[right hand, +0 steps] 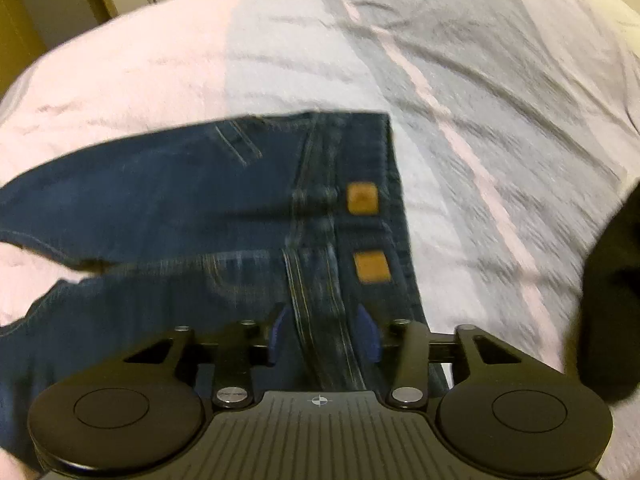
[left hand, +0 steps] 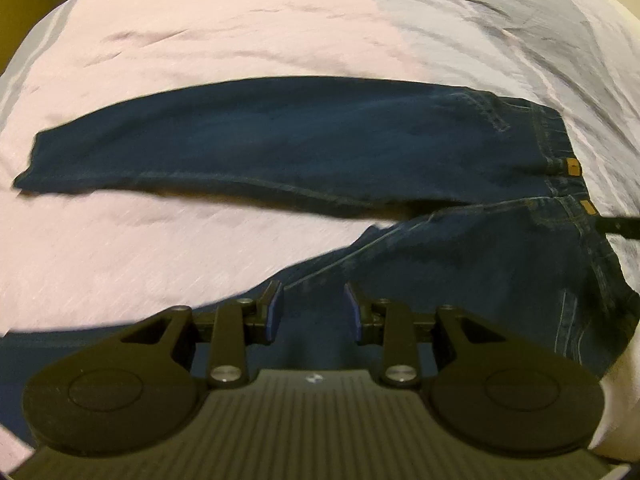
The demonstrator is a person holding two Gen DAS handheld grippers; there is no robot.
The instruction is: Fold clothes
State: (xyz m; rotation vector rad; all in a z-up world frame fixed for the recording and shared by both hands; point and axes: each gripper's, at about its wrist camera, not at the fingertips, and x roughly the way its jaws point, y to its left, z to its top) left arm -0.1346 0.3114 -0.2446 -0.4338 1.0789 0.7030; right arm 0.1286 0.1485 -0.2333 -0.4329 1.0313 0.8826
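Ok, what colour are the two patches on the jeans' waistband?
Tan-orange patches, clearest in the right wrist view.

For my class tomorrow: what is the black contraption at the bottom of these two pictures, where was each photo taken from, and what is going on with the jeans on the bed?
Each picture comes from a small wide-angle camera fixed on a hand-held claw, one per hand; there is no robot. The black part at the bottom is the claw itself.

One view looks along the left claw, the other along the right claw.

On the bedsheet, pink and grey, lie dark blue jeans, one leg stretched out straight and the other angled toward the camera.

The left claw hovers above the nearer leg, the right above the waistband with its tan patches. Both stand open over the denim; neither is seen gripping it. The blur makes contact hard to judge.
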